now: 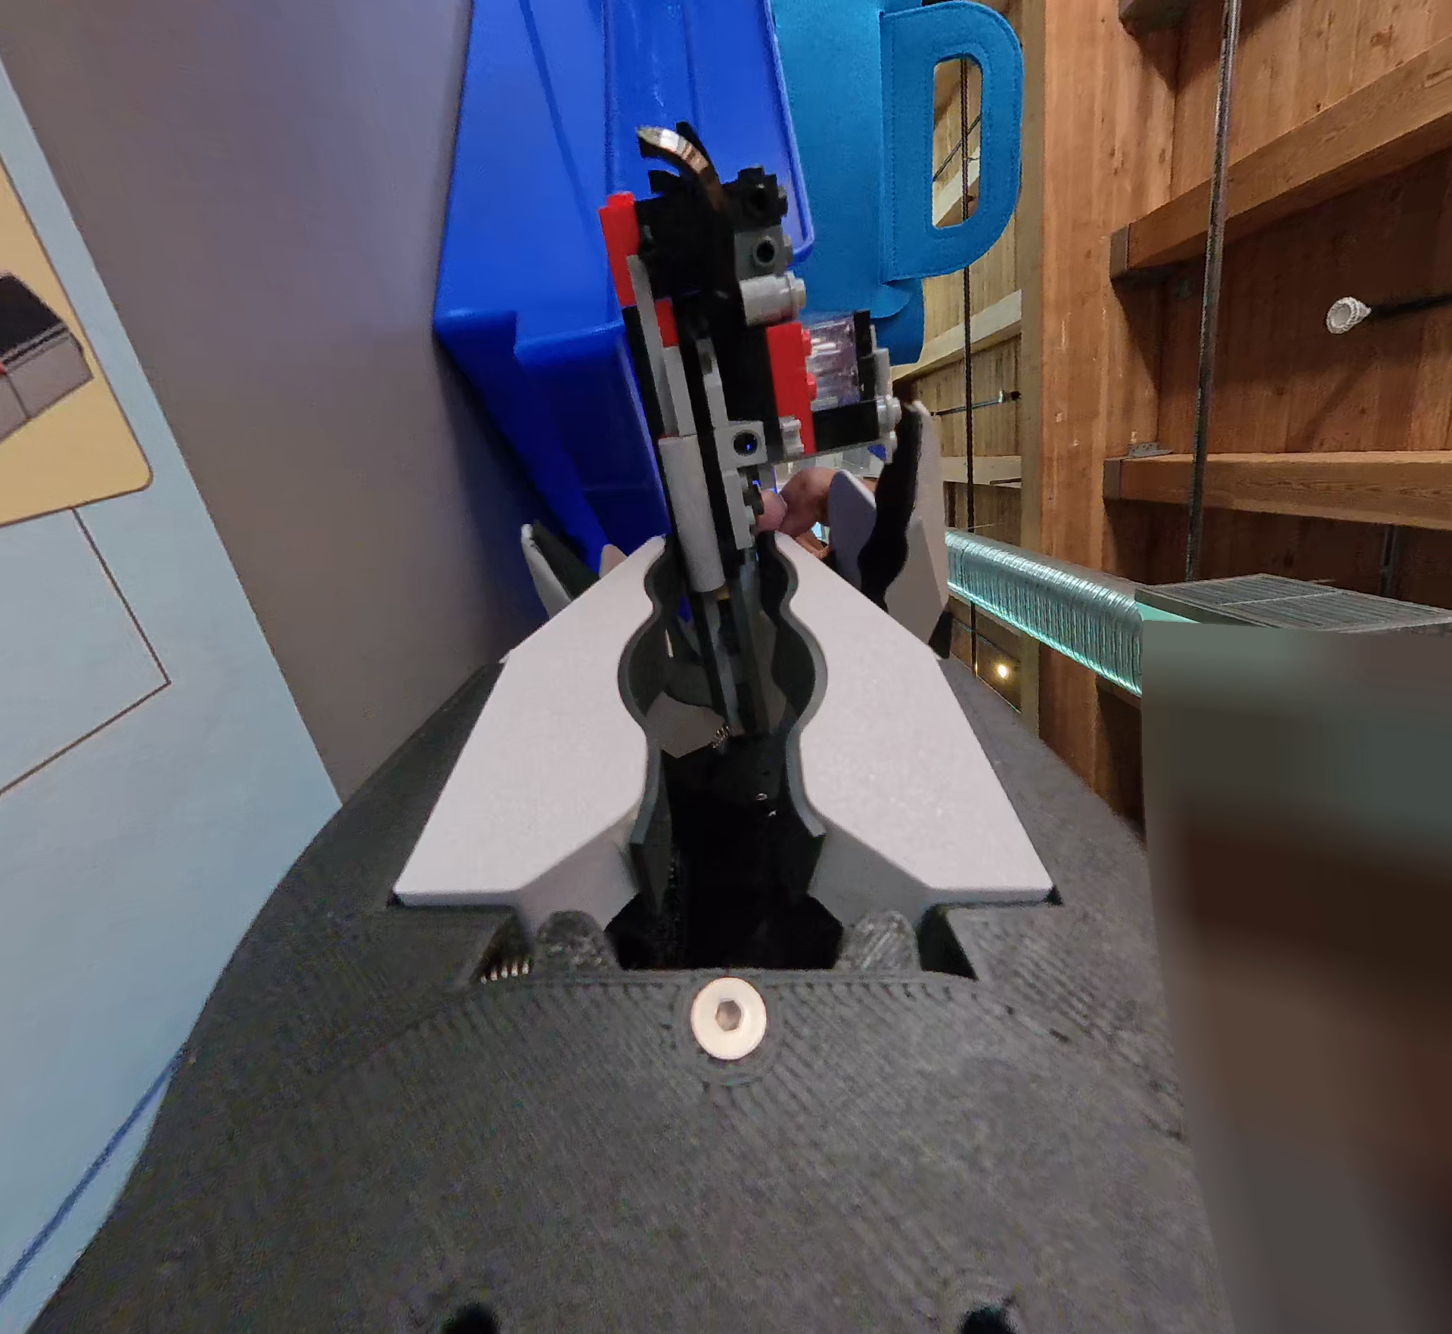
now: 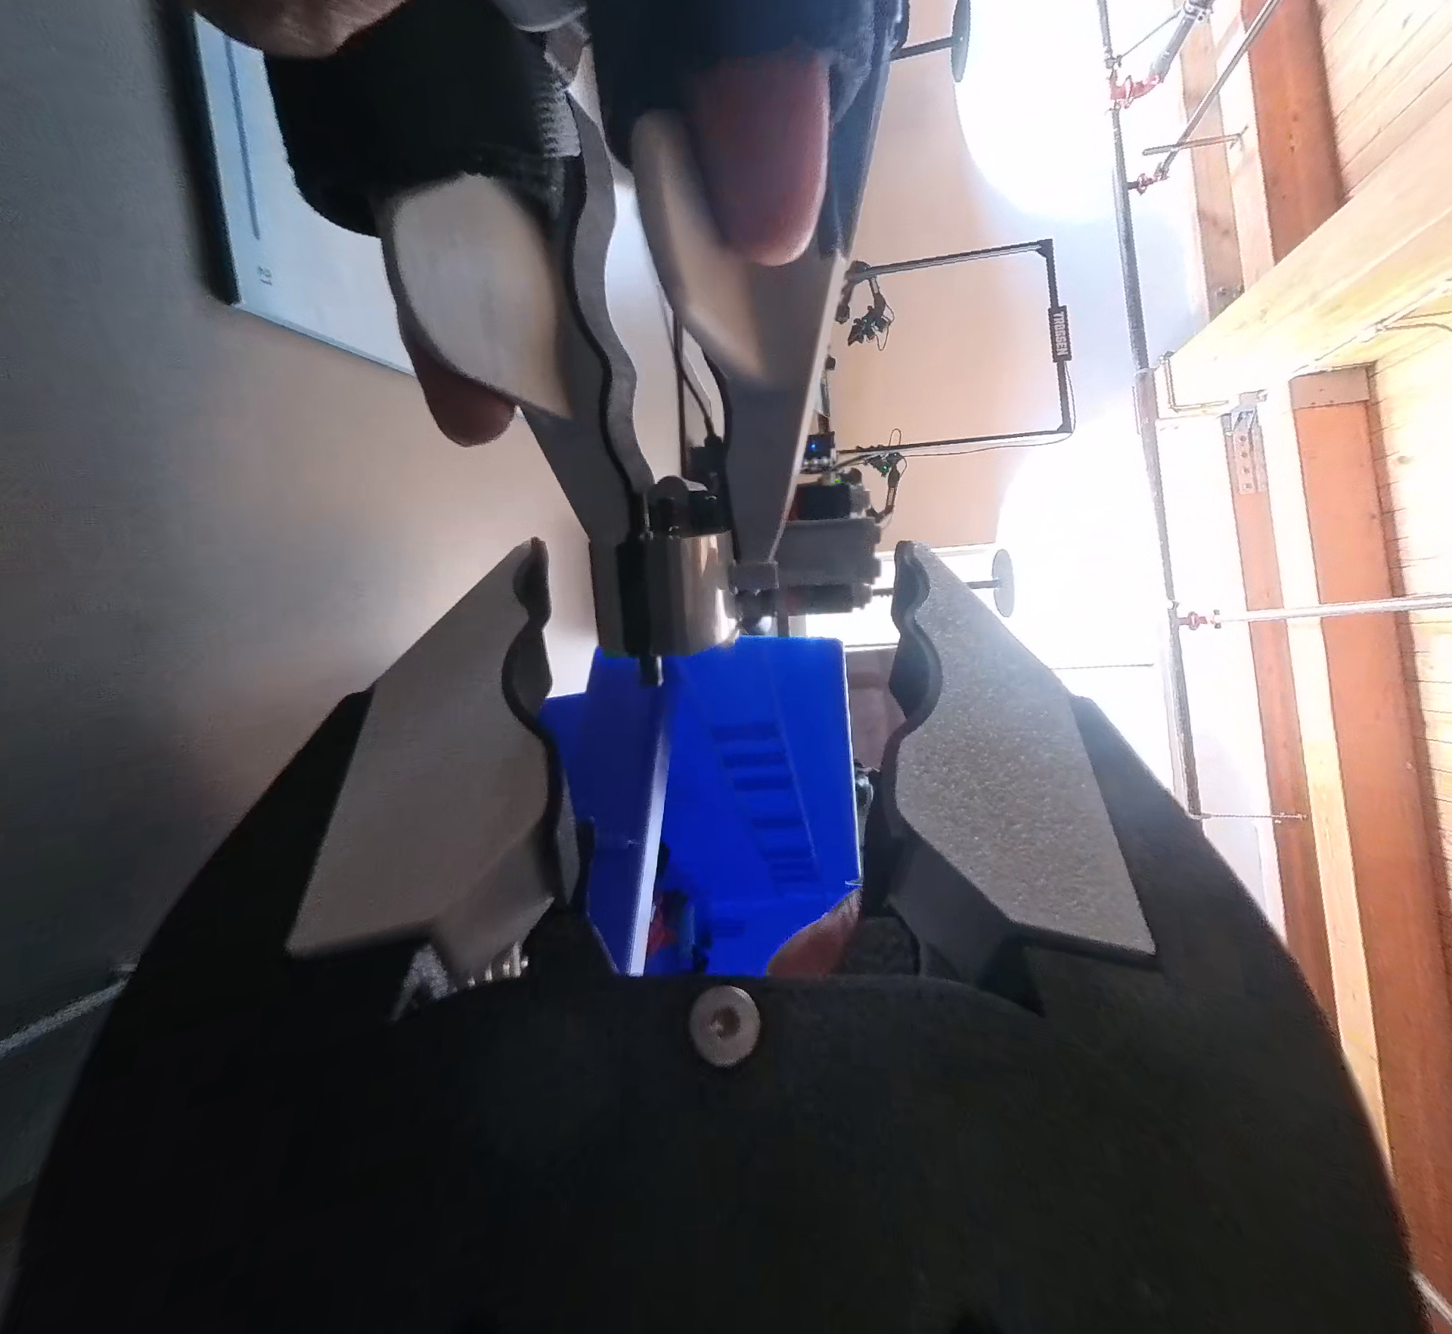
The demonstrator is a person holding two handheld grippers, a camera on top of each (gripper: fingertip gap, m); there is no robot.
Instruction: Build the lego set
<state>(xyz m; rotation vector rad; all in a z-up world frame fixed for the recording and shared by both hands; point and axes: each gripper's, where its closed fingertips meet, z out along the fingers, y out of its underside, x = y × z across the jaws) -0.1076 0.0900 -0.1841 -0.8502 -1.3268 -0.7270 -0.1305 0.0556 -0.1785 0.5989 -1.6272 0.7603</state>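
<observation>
Tongs on the left (image 1: pixel 719 558) are clamped on the lower stem of the lego model (image 1: pixel 727 353), a black, red and grey build that stands up out of their tips, with a clear piece on its right side and a curved dark part at its top. From the right wrist view the same left tongs (image 2: pixel 676 534) come in from above, gripped by a gloved hand (image 2: pixel 597 78), and the model (image 2: pixel 668 589) hangs at their tips, in the wide gap between the right tongs' fingers (image 2: pixel 440 746). Those right tongs (image 2: pixel 719 573) stand open with nothing between their pads; whether they touch the model I cannot tell. Behind the model lies a blue plastic bin (image 1: pixel 597 118), also seen between the right fingers (image 2: pixel 738 785). Beside it is a lighter blue felt bag (image 1: pixel 864 118) with a loop handle. A printed instruction sheet (image 1: pixel 47 393) lies on the grey desk (image 1: pixel 236 118) at the left. Wooden beams (image 1: pixel 1257 196) fill the right.
</observation>
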